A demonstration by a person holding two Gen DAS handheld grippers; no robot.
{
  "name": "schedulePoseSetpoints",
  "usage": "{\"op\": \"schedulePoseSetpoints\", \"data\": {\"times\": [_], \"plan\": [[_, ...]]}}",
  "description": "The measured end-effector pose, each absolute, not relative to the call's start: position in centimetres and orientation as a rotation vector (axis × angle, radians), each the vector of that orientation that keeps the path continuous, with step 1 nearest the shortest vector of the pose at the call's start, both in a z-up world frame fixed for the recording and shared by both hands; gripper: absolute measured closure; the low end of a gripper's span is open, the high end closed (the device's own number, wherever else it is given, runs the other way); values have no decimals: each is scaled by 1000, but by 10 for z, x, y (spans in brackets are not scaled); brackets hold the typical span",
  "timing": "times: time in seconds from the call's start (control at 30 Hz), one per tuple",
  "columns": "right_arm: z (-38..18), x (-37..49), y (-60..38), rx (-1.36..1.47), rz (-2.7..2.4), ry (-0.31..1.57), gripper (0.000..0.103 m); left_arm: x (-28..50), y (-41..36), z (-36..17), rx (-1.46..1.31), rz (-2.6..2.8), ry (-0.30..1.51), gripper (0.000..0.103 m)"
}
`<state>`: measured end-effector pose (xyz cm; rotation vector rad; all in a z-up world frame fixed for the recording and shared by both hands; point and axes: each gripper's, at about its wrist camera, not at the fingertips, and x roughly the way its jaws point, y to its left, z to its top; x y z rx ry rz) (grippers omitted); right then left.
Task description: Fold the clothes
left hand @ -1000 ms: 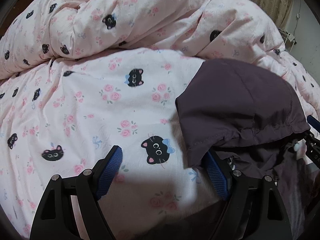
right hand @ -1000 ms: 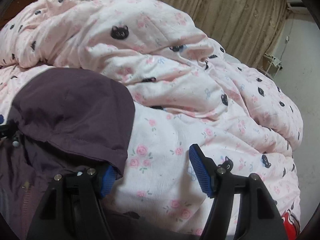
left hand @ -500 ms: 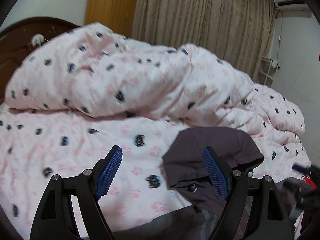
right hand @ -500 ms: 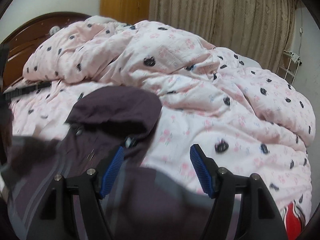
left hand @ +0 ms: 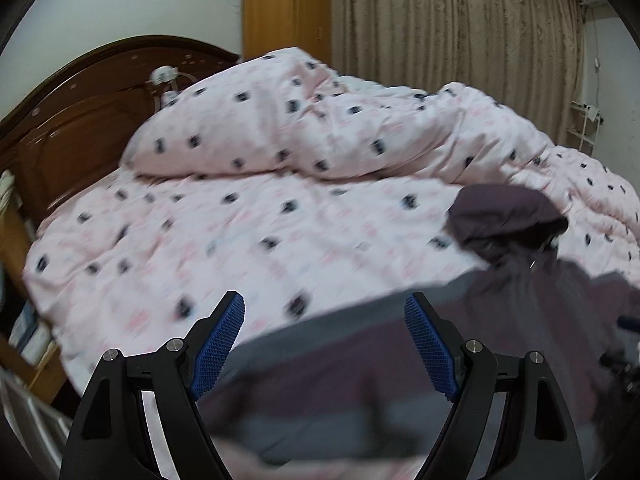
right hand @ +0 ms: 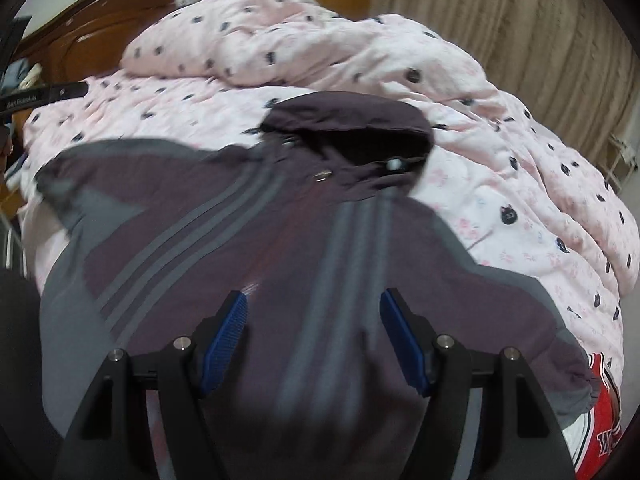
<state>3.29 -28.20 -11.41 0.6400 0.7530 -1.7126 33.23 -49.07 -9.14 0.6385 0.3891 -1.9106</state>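
**A:** What lies on the bed?

**B:** A dark purple hooded jacket [right hand: 248, 232] with grey panels and three grey stripes running down each sleeve. It is spread flat on a pink bedspread [left hand: 248, 240] printed with small black cat faces and roses. Its hood [right hand: 352, 120] points toward the far side of the bed, where a rumpled quilt [right hand: 320, 40] of the same print is heaped against a dark wooden headboard [left hand: 80, 120].

**A:** And the two tools?

**B:** Both are above the jacket with nothing between their blue pads. The left gripper [left hand: 324, 344] stands wide apart over the jacket's grey edge, with the hood off to its right. The right gripper [right hand: 314, 332] is also spread, over the middle of the jacket between the striped sleeves (the cloth below it is blurred, so I cannot say whether the pads touch it).

**A:** Anything else nearby?

**B:** A red and white garment [right hand: 600, 412] with lettering sits at the right edge of the bed, partly under the jacket's cuff. Beige curtains [left hand: 460, 32] and a light wooden wardrobe [left hand: 286, 12] stand behind the bed.
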Motion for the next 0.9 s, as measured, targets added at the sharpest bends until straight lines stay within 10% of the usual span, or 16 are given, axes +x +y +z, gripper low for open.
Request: {"op": "schedulePoseSetpoints", "data": {"times": [0.9], "plan": [[-140, 83, -238, 586, -1723, 776, 33, 468, -497, -200, -63, -1917, 1507, 34]]}}
